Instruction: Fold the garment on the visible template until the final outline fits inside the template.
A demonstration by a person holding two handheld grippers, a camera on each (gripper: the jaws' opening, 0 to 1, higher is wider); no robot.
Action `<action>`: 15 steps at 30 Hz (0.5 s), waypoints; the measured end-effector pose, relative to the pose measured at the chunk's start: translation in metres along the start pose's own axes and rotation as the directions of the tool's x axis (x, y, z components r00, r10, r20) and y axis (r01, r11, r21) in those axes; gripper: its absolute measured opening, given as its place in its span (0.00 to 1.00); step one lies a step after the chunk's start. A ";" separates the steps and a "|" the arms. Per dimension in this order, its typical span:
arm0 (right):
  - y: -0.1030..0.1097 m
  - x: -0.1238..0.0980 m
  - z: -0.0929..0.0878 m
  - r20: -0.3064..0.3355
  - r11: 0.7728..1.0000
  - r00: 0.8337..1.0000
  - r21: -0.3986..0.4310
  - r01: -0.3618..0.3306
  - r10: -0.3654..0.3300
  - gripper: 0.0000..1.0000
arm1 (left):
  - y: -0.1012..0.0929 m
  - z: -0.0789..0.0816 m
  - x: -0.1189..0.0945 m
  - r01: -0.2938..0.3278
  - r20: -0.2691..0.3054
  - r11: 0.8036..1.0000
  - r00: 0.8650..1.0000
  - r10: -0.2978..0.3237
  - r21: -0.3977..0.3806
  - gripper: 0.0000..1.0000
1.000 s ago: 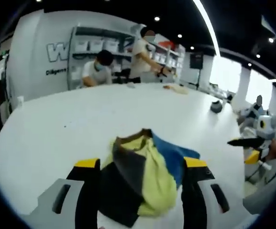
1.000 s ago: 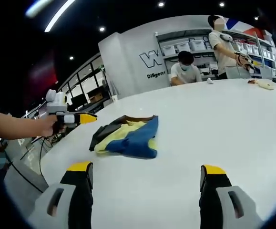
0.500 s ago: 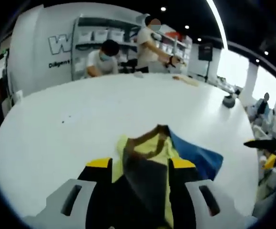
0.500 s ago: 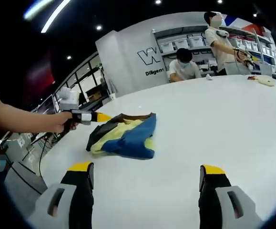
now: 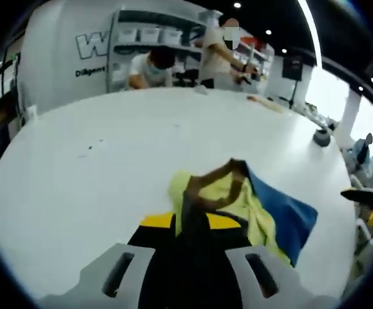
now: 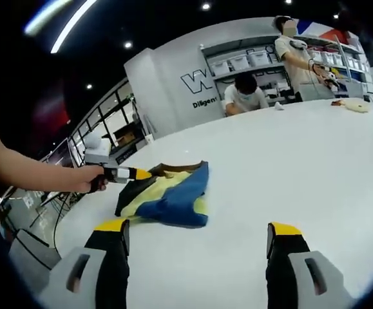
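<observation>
Dark fabric between the yellow-tipped jaws of the left gripper [image 5: 192, 222] in the left gripper view, jaws now drawn together on the near edge of the garment [image 5: 250, 199] after standing wide a second ago, so probably a grasp made and a fold ready to begin; crumpled yellow, blue and dark cloth on the white table [image 5: 76, 174]. In the right gripper view, right gripper [image 6: 196, 241] spread wide and empty, short of the bunched garment [image 6: 167, 196]; left gripper [image 6: 125, 173] touching its far-left edge; no template outline discernible.

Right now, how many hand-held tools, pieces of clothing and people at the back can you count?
Hand-held tools: 2, the left tool and the right tool
Garment: 1
People behind the white table: 2, one bent over, one standing
Total: 5
</observation>
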State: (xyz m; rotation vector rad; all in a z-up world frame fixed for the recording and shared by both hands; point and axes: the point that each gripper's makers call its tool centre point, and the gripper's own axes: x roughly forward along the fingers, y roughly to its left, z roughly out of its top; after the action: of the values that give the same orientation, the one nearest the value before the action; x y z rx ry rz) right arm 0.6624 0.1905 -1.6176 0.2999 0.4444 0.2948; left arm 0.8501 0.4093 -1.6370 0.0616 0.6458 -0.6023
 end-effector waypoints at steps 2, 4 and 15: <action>-0.001 0.000 0.000 0.001 1.000 1.000 0.003 0.000 0.000 0.87 | 0.003 -0.001 0.000 -0.006 0.000 1.000 1.000 0.006 0.003 0.05; -0.001 -0.001 -0.001 -0.003 1.000 1.000 0.003 0.000 0.000 0.87 | 0.005 0.002 -0.001 -0.005 0.015 1.000 1.000 0.005 -0.014 0.00; 0.002 -0.006 0.000 -0.003 1.000 1.000 -0.001 -0.002 0.002 0.87 | 0.001 0.023 -0.020 0.005 0.077 0.998 0.997 -0.010 0.059 0.00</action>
State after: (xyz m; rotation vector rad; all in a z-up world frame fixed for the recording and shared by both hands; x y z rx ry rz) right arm 0.6570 0.1902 -1.6145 0.2990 0.4469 0.2975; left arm 0.8501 0.4147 -1.6067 0.0903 0.5532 -0.6283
